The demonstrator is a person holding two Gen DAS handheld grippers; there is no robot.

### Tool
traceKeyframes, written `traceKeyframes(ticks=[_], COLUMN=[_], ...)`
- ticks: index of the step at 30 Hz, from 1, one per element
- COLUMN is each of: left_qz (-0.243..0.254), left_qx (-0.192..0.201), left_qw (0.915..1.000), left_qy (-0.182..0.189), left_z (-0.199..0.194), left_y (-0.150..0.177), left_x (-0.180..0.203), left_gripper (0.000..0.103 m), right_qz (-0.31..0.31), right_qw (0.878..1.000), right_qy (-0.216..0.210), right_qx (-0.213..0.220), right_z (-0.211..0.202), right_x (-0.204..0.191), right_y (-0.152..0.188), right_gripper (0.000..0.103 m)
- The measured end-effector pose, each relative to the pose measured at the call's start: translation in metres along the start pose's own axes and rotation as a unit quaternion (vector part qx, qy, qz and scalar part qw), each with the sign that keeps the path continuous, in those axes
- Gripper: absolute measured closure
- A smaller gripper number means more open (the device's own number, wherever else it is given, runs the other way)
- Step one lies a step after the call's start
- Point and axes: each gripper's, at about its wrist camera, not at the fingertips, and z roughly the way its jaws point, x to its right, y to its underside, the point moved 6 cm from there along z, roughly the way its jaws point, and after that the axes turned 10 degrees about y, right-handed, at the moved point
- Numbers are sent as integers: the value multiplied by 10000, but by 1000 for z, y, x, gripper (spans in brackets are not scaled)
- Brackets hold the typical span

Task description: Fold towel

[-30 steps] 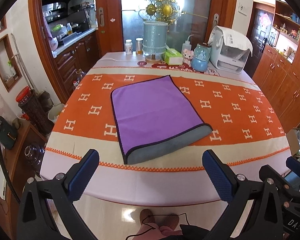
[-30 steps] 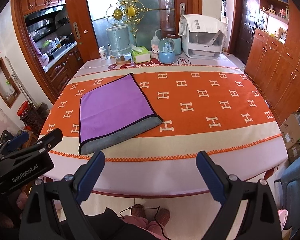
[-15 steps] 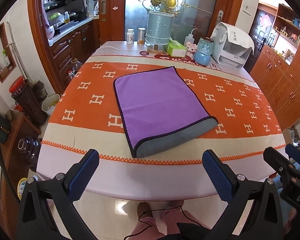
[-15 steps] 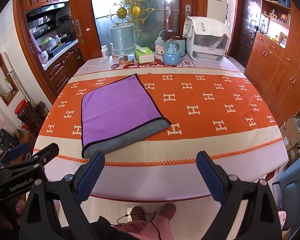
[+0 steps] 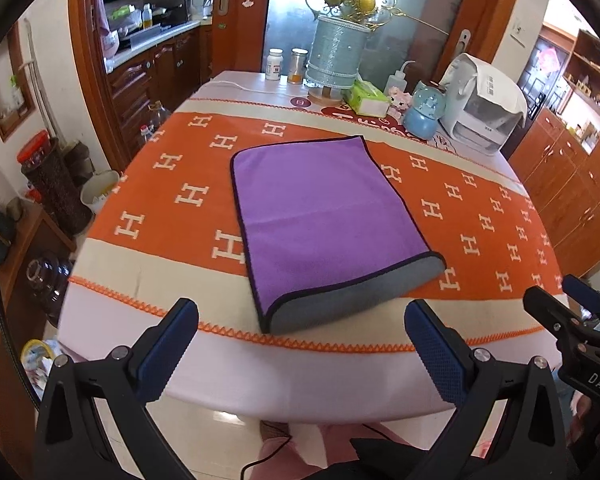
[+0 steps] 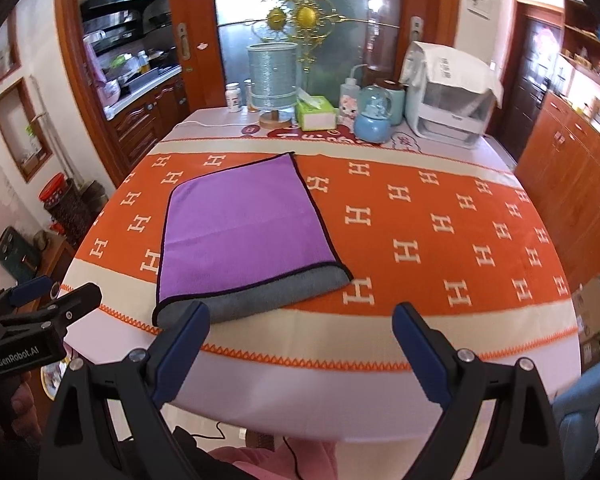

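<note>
The purple towel [image 5: 320, 216] lay already folded once on the orange-covered bench [image 5: 480, 216], its grey underside showing at the near fold, while the left tool [image 5: 300, 336] and right tool [image 6: 300, 336] hung wide open and empty before the bench edge, so further folding seemed left.

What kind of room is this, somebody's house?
Most likely a home dining room beside a kitchen. A dining table with an orange cloth holds a tissue box, a snow globe and pill bottles, and a kitchen counter shows through the doorway.
</note>
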Motion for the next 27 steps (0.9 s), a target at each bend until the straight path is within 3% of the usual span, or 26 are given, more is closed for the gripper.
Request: traceKeyframes(ticks=[15,27], left_qz=[-301,-400], left_qx=[-206,-777], left_qw=[9993,9944], left_qy=[-99,-596], left_z=[69,133], left_y=[-11,3], left_x=[-5,-32], left_gripper=[0,0], right_qz=[-807,-1399], right_qw=[9941,9817], right_qy=[-671,-1087], right_qx=[-283,-701], right_z=[83,161], right_x=[10,14], right_y=[-26,-20], right_gripper=[10,11])
